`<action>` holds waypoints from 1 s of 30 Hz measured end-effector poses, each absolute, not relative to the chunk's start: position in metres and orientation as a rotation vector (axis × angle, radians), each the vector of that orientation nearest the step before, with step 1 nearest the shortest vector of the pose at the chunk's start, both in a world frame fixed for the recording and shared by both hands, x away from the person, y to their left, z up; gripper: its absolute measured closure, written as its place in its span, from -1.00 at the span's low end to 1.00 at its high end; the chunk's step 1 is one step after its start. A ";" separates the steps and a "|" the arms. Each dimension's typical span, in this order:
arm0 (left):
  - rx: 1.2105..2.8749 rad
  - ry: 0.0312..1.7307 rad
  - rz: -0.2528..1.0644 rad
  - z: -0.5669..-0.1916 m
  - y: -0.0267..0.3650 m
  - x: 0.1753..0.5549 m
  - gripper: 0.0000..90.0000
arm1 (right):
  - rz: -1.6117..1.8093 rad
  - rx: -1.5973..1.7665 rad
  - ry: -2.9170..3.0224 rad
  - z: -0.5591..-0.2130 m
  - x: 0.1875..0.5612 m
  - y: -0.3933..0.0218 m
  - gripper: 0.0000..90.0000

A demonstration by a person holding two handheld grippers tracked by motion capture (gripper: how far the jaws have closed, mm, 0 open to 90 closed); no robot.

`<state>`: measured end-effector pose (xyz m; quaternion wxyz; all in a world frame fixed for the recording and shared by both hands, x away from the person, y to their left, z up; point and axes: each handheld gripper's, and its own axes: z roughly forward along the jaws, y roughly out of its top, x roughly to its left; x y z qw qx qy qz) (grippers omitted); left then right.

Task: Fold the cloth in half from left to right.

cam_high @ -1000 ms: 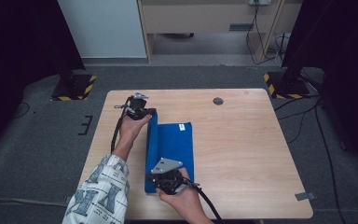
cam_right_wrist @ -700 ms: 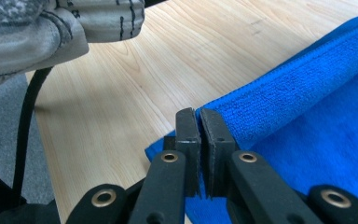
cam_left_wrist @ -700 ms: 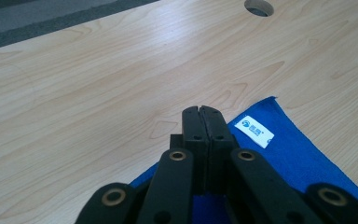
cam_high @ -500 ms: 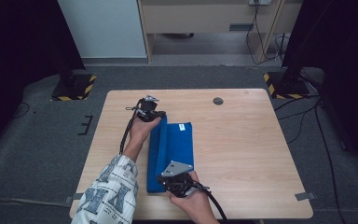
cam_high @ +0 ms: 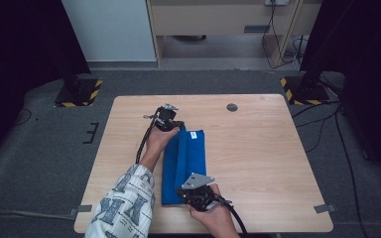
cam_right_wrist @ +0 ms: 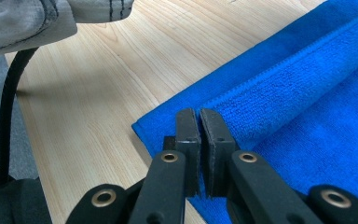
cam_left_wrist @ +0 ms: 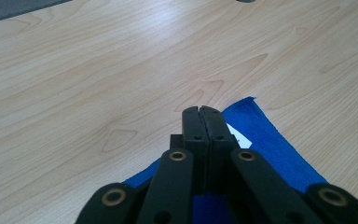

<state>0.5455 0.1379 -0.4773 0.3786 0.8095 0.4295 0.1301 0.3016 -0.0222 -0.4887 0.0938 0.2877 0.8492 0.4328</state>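
High view: folded blue towel (cam_high: 184, 166) lengthwise on tabletop (cam_high: 258, 148). Left gripper view adds white label (cam_left_wrist: 238, 138). Left gripper (cam_high: 167, 119) and right gripper (cam_high: 194, 194): jaws clamped on towel's opposite end edges.

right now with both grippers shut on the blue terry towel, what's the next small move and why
Probably carry the lifted edge on across toward the right: both the left gripper and right gripper pinch the blue terry towel, whose left edge is raised mid-fold over the wooden table.
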 end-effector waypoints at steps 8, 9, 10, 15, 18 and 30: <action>2.069 1.099 0.335 -0.476 0.129 0.549 0.99 | 1.276 0.868 2.511 -0.487 0.304 -0.031 0.93; 2.069 1.099 0.335 -0.476 0.129 0.549 0.99 | 1.275 0.872 2.513 -0.487 0.304 -0.032 0.93; 2.069 1.091 0.333 -0.475 0.125 0.550 0.99 | 1.274 0.874 2.513 -0.487 0.304 -0.032 0.92; 2.083 1.080 0.332 -0.476 0.118 0.551 0.99 | 1.256 0.889 2.524 -0.492 0.305 -0.035 0.92; 2.088 1.085 0.327 -0.479 0.117 0.552 0.99 | 1.252 0.889 2.525 -0.492 0.305 -0.038 0.92; 2.076 1.087 0.318 -0.481 0.113 0.553 0.98 | 1.247 0.905 2.522 -0.491 0.305 -0.044 0.91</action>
